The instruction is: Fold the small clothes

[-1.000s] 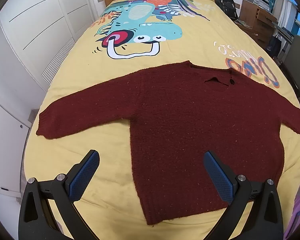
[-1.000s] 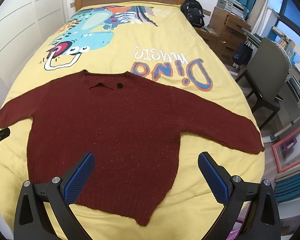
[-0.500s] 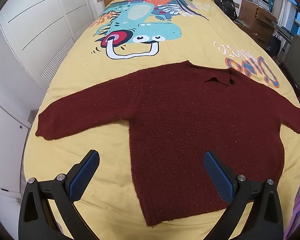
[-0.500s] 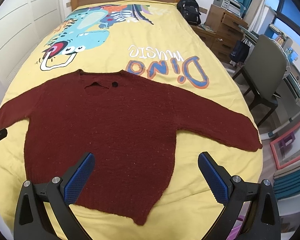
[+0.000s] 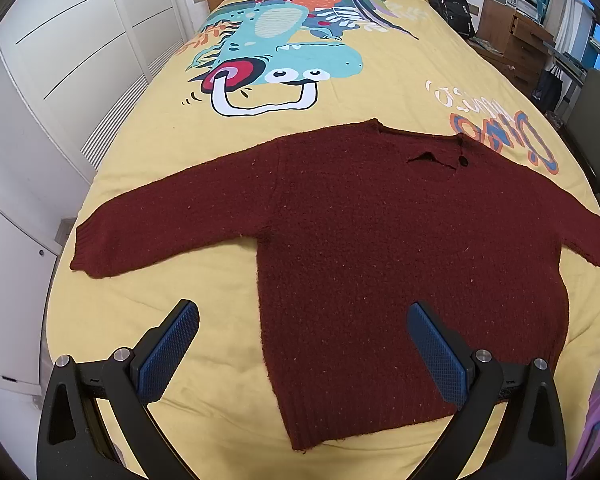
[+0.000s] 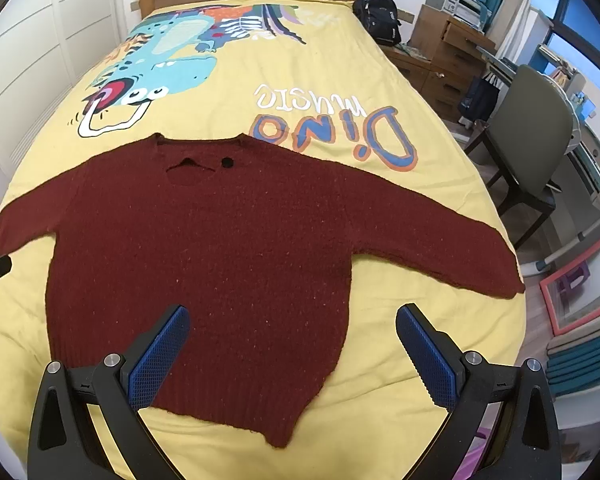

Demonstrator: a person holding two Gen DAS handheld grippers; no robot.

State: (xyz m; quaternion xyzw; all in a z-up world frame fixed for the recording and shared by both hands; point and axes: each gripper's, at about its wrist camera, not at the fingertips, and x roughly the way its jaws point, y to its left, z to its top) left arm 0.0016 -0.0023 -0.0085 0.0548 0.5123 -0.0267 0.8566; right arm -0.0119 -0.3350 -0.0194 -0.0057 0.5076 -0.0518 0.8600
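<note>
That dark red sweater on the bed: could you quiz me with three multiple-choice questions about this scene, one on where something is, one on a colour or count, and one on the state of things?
1. Where does the sweater lie?
A. Draped over the chair
B. Spread on the yellow bedspread
C. Hung on the headboard

2. What colour are the pads on the gripper fingers?
A. Blue
B. Green
C. White

3. What state is the sweater in?
A. Folded into a square
B. Rolled up
C. Flat, both sleeves stretched out

Answers:
1. B: it rests on the yellow bedspread, below the dinosaur print.
2. A: both the left gripper and the right gripper show blue textured pads.
3. C: one sleeve reaches out each way, with no fold made yet; both grippers stand open above it, holding nothing.
</note>
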